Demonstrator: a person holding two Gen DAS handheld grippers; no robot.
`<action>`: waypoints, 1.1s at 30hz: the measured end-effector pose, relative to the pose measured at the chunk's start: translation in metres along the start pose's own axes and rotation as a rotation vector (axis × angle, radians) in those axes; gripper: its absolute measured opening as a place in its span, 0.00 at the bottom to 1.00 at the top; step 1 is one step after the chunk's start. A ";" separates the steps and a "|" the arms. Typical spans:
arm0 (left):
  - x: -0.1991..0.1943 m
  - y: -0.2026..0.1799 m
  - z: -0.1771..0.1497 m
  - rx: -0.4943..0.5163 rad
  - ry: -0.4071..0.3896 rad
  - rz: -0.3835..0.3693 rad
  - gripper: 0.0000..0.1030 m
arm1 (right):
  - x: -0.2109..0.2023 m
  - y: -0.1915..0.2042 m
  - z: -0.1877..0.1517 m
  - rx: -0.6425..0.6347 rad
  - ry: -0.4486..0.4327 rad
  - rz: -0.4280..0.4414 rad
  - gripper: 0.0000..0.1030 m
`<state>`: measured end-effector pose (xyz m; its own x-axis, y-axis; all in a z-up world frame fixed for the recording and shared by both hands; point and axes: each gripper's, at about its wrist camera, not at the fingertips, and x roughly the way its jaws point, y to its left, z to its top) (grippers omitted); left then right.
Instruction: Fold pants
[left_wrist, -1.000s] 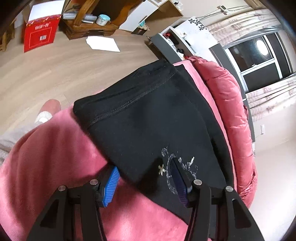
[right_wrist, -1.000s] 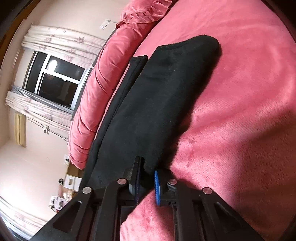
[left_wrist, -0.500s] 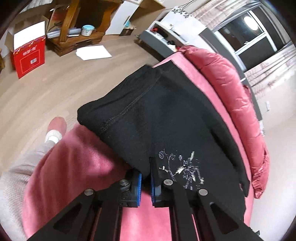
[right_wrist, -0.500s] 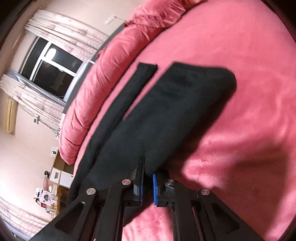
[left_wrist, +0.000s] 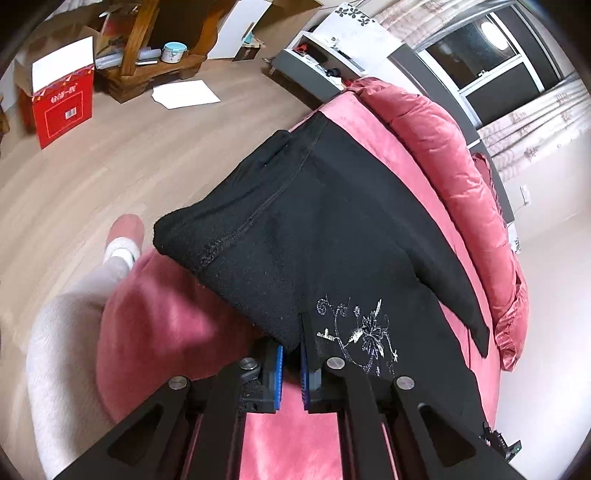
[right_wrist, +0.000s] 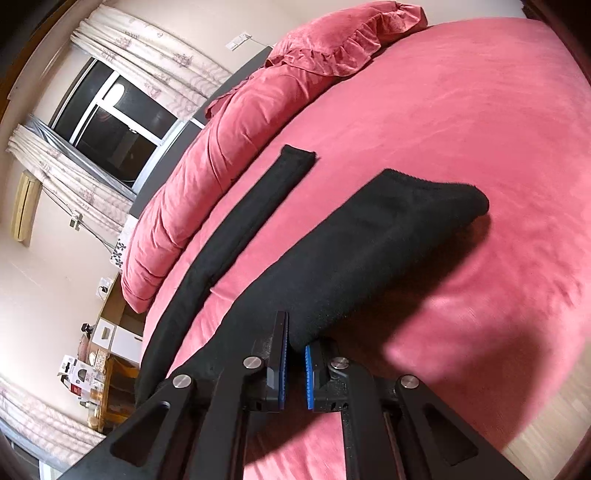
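- The black pants (left_wrist: 332, 236) are spread on a pink bed cover (left_wrist: 170, 332); the end near the left gripper is raised clear of the cover, and a pale embroidered motif (left_wrist: 360, 332) is seen on the cloth just beside that gripper
- The left gripper (left_wrist: 291, 354) is closed tight on a fold of the pants; the blue pads (left_wrist: 277, 373) are pressed against the cloth from both sides, with only a narrow slit seen between them
- The right gripper (right_wrist: 295, 347) is likewise clamped on an edge of the pants (right_wrist: 369, 240); the cloth is pinched between its blue pads (right_wrist: 309, 373) and is drawn up off the bed cover (right_wrist: 461, 129)
- In the right wrist view, one leg is seen lifted, with a dark shadow cast on the cover under it; the other leg (right_wrist: 251, 218) lies flat, apart from it, alongside a rolled pink quilt (right_wrist: 229, 147)
- A pink pillow (right_wrist: 343, 40) is seen at the far end of the bed; a window (right_wrist: 110, 122) with patterned curtains lies beyond the quilt
- In the left wrist view, a red box (left_wrist: 61, 107) and a sheet of paper (left_wrist: 184, 94) are seen on the wooden floor (left_wrist: 92, 177); a person's leg in pale cloth (left_wrist: 62, 332) is seen beside the bed
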<state>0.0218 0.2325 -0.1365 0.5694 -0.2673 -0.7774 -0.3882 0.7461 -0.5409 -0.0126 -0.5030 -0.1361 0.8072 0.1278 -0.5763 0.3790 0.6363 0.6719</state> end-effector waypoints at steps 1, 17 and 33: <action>-0.002 0.001 -0.003 0.001 0.002 0.005 0.07 | -0.005 -0.004 -0.004 0.008 0.001 -0.001 0.07; -0.011 0.012 -0.026 -0.041 -0.013 0.071 0.07 | -0.023 -0.034 -0.024 0.046 0.003 -0.069 0.07; -0.039 0.026 0.005 -0.115 -0.085 0.120 0.29 | -0.039 -0.028 -0.008 0.029 -0.053 -0.359 0.48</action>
<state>-0.0071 0.2648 -0.1185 0.5710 -0.1242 -0.8115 -0.5349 0.6936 -0.4825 -0.0579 -0.5199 -0.1363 0.6428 -0.1401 -0.7531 0.6544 0.6116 0.4447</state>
